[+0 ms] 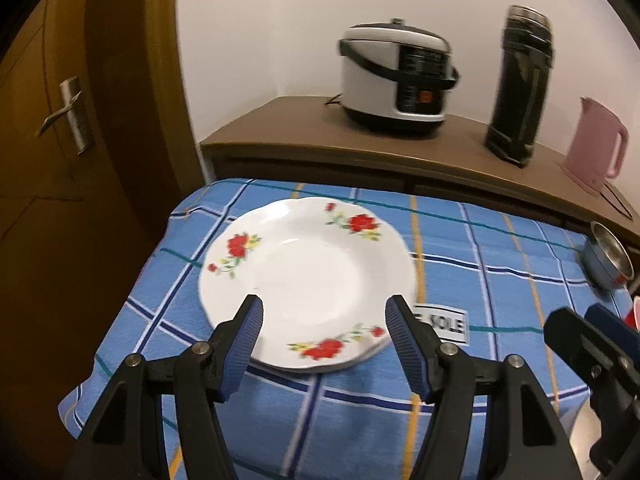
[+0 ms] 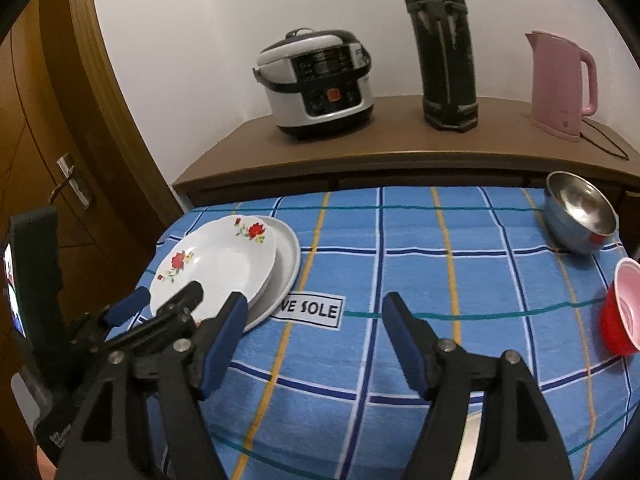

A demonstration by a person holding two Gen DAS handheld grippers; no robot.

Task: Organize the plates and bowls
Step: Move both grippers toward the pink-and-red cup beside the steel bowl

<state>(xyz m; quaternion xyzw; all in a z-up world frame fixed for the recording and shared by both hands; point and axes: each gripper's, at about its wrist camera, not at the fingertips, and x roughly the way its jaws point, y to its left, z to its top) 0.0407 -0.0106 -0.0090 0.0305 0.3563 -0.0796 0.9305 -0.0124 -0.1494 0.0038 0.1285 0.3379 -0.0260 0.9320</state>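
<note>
Plates stacked at about 10 o'clock on the blue checked tablecloth [image 2: 400,264]: a flowered plate [image 1: 308,280] with red roses sits on a plain white plate [image 2: 286,272], whose rim shows along the right side in the right wrist view. Left gripper [image 1: 324,312] hangs over the near edge of the flowered plate, jaws spread wide, blue pads to either side of the rim; whether a pad touches the plate I cannot tell. It holds nothing. Right gripper [image 2: 314,312] is also wide open and empty, above bare cloth near the centre, just right of a printed label [image 2: 310,310] (reads "VE SOLE", first letters hidden).

Steel bowl [image 2: 580,212] stands at 2 o'clock by the far right corner. Red cup [image 2: 622,308] lies tipped on its side at 3 o'clock, pale pink inside, near the bowl but apart from it.

Behind the table, a brown counter [image 2: 248,148] carries a rice cooker [image 2: 316,84], a tall black flask [image 2: 442,48] and a pink kettle [image 2: 558,84]. Wooden door [image 1: 60,152] at 9 o'clock.
</note>
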